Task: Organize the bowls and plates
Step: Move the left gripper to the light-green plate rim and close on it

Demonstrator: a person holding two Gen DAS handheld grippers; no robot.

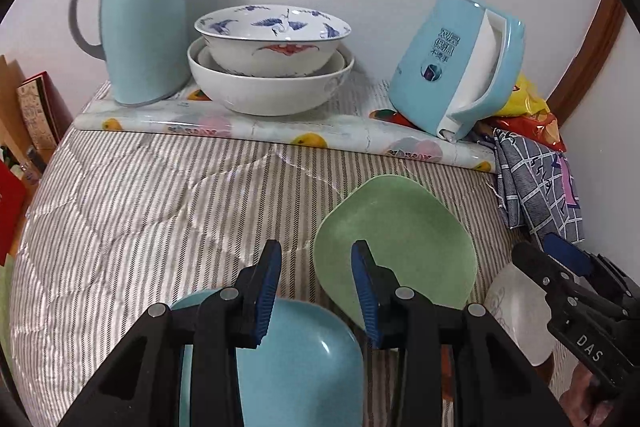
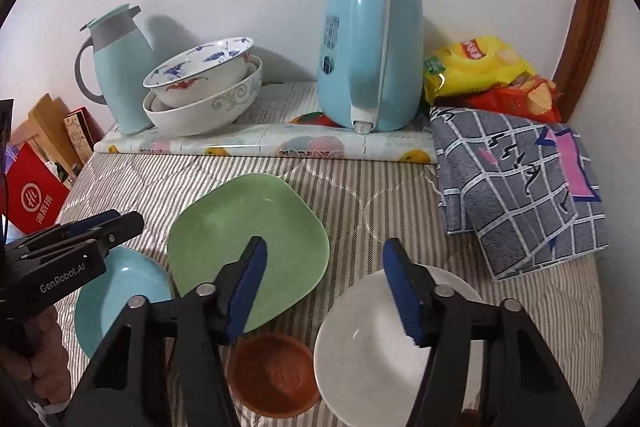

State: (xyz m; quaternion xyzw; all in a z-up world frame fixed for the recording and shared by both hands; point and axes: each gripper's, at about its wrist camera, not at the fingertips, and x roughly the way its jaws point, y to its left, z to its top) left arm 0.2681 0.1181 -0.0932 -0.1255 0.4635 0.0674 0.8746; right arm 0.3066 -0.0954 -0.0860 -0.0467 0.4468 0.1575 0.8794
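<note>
My left gripper is open with nothing between its fingers. It hangs over the far rim of a light blue dish, just left of a green square plate on the striped cloth. My right gripper is open too, empty, above the gap between the green plate and a white bowl. Its right finger stands over the white bowl's far rim. A small brown bowl lies below its jaws. The left gripper hovers over the blue dish.
At the back, a blue-patterned bowl sits in stacked white bowls between a teal jug and a blue kettle. A checked cloth and snack bags lie at the right. Boxes stand beyond the left edge.
</note>
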